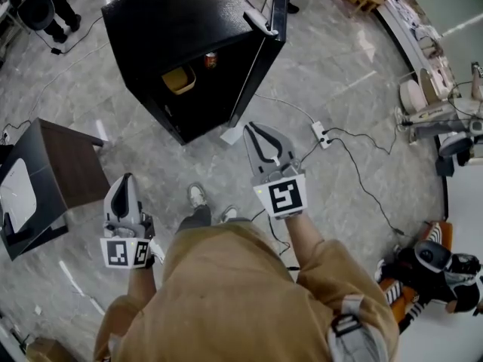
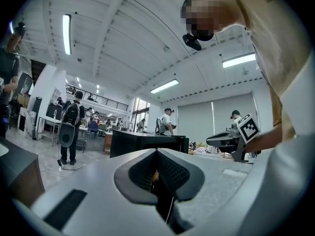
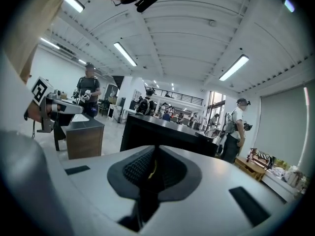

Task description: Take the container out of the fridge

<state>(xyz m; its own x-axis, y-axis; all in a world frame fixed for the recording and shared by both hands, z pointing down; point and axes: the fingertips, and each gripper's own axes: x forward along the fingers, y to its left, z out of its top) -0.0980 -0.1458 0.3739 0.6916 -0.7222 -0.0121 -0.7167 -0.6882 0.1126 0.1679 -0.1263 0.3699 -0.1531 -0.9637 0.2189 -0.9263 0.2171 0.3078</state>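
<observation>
In the head view we see the black fridge with its door standing open. The yellow container is inside it, near a red can. The left gripper and the right gripper are both well apart from the container. In the left gripper view its jaws are pressed together, holding nothing, and they point toward the fridge. In the right gripper view the jaws are pressed together too, also empty, with the fridge ahead.
</observation>
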